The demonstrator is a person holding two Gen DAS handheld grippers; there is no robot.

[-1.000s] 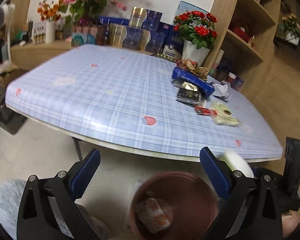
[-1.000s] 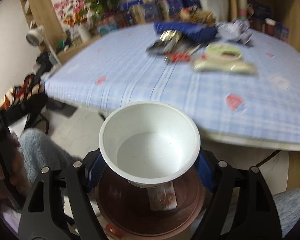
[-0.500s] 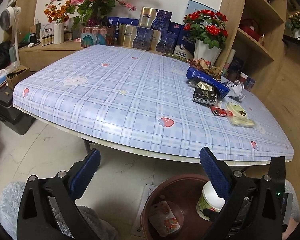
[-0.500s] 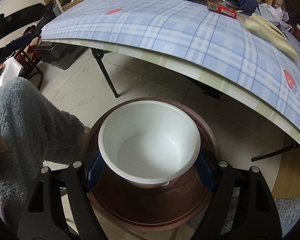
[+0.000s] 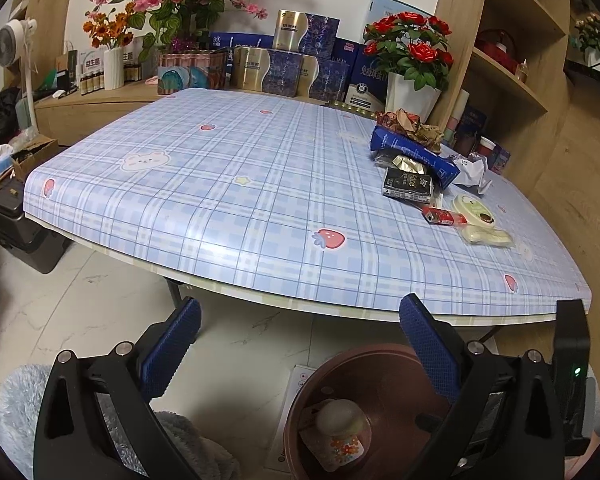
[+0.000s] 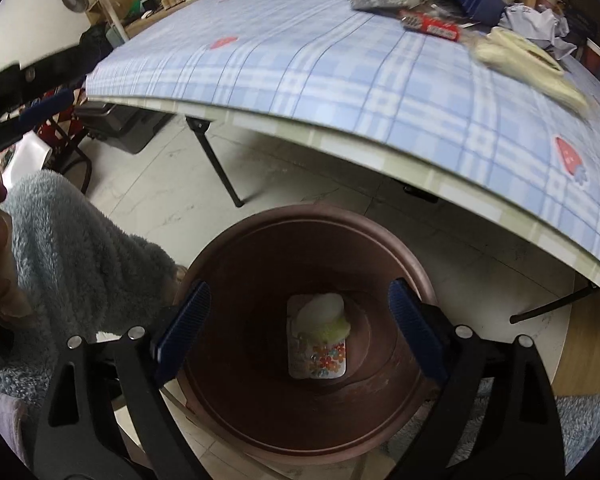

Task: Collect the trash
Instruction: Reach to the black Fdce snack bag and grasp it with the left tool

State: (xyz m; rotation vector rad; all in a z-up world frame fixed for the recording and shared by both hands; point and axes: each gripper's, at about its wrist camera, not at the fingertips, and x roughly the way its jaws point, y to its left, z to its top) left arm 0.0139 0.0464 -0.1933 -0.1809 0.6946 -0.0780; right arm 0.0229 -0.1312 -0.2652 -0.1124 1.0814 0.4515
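Right gripper [image 6: 296,320] hanging over bin [image 6: 220,412], jaws just opening, spread, empty; cup [image 6: 324,314] lying inside. Left gripper [image 5: 296,334] spread, empty. Remaining wrappers [image 5: 448,216] waiting on counter [image 5: 228,200], one o'clock, nearer right hand.

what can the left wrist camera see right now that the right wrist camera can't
Only the left wrist view shows the red roses in their white pot, the gift boxes and the wooden shelves behind the table.

Only the right wrist view shows the person's fluffy blue sleeve up close and a table leg.

Both show the checked table, the litter pile and the brown bin with a white cup inside.
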